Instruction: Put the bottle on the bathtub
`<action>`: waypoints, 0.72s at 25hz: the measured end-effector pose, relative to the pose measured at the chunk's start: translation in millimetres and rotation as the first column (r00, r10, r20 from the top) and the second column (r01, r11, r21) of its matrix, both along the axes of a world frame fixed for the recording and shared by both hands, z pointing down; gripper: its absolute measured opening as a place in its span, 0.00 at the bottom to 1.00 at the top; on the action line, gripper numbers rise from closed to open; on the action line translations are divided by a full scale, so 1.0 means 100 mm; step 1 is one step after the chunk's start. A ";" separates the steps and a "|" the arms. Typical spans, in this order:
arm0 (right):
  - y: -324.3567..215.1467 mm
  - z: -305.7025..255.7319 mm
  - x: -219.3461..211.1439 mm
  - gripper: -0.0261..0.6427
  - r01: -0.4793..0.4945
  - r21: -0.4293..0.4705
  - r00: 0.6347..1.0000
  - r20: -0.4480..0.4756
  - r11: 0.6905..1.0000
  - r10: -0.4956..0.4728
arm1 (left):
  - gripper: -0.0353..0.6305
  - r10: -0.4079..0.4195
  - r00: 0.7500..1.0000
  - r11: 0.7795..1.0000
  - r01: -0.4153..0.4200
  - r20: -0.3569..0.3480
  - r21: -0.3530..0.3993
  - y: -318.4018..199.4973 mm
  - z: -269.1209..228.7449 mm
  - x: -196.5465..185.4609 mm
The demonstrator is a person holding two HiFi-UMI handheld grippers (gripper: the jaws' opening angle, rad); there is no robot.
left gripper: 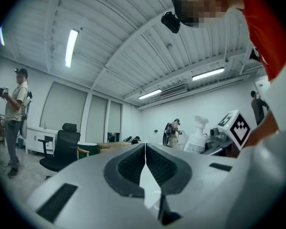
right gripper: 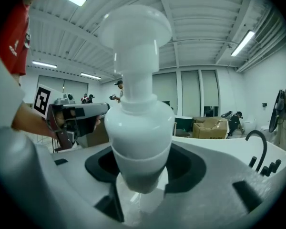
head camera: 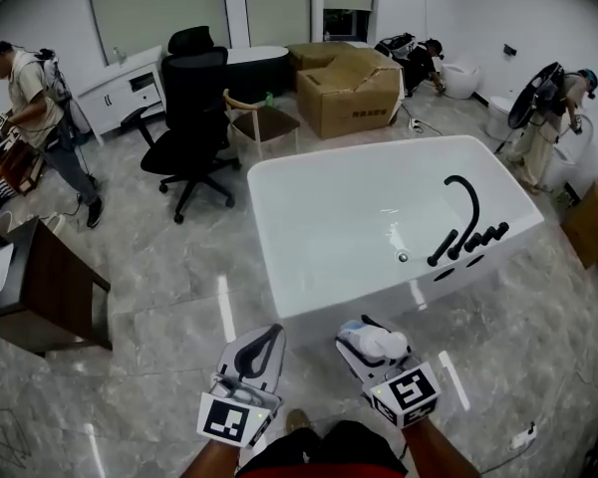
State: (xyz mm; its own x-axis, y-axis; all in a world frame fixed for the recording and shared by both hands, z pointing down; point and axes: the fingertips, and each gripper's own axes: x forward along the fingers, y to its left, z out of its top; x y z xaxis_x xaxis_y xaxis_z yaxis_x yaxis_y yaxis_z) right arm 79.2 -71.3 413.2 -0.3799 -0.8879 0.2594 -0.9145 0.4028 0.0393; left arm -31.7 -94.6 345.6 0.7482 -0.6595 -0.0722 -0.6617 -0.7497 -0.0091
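My right gripper point(head camera: 371, 344) is shut on a white pump bottle point(head camera: 375, 343), held low in front of me just short of the bathtub's near rim. In the right gripper view the bottle point(right gripper: 138, 123) stands upright between the dark pads, its pump head on top. The white bathtub point(head camera: 309, 172) lies ahead, with a black faucet point(head camera: 465, 205) on its right rim. My left gripper point(head camera: 259, 352) is shut with nothing in it, its pads point(left gripper: 133, 163) pressed together. The left gripper view also catches the bottle point(left gripper: 196, 136) off to the right.
A black office chair point(head camera: 191, 118) and a wooden chair point(head camera: 259, 122) stand beyond the tub's far left corner. Cardboard boxes point(head camera: 351, 88) sit behind the tub. A dark desk point(head camera: 50, 287) is at the left. People stand at the far left point(head camera: 35, 98) and far right point(head camera: 553, 118).
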 end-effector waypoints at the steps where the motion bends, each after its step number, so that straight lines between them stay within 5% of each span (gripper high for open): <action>1: -0.10 0.07 0.04 0.41 0.010 -0.011 1.000 -0.015 1.000 -0.010 | 0.07 -0.017 1.000 1.000 0.017 0.003 -0.009 -0.10 0.02 0.04; 8: -0.81 0.66 0.30 0.41 0.096 -0.090 0.994 -0.051 0.991 -0.101 | 0.07 -0.104 0.994 0.992 0.107 0.040 -0.071 -0.62 0.41 0.25; 18: -1.73 1.74 0.48 0.41 0.230 -0.198 0.964 -0.089 0.953 -0.251 | 0.07 -0.291 0.953 0.950 0.298 0.085 -0.096 -1.32 0.79 0.44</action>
